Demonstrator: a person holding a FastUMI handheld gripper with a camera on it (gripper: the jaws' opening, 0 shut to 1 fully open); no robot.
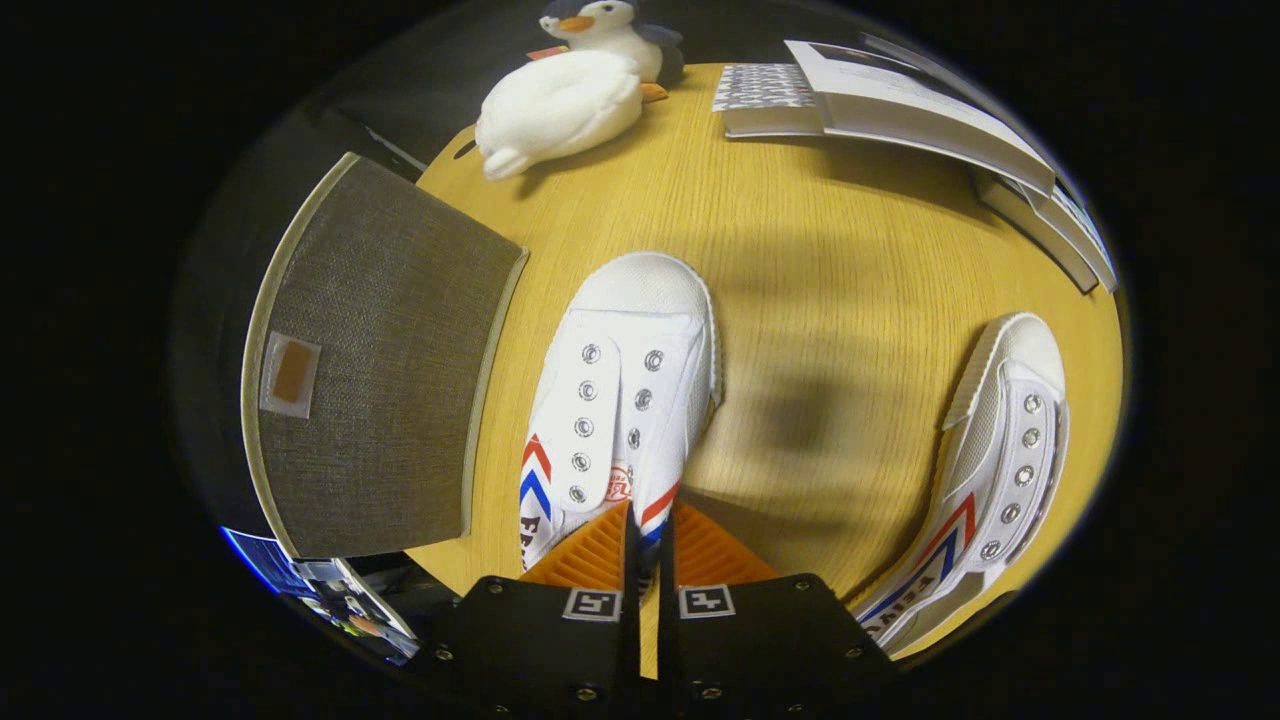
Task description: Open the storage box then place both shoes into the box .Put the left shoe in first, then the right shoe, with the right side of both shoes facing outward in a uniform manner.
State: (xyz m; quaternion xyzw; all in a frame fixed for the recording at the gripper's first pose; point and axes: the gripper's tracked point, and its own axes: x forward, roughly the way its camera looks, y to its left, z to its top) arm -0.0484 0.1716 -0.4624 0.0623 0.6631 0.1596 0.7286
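A white canvas shoe [625, 380] with red and blue chevrons lies lengthwise just ahead of my fingers, its toe pointing away over the wooden table [800, 230]. My gripper [650, 522] is shut on the shoe's side wall near the collar, with a thin strip of canvas pinched between the pads. Off to the right, near the table's edge, a second matching shoe [1000, 450] rests tilted on its side with the toe away from me. Left of the held shoe stands the grey fabric storage box [380, 360], a cream-trimmed face with a small tab turned toward me.
A white plush duck [560, 105] and a penguin toy [610, 25] sit at the table's far side. Flat grey-and-white cartons [900, 100] are stacked at the far right. Bare wood lies between the two shoes.
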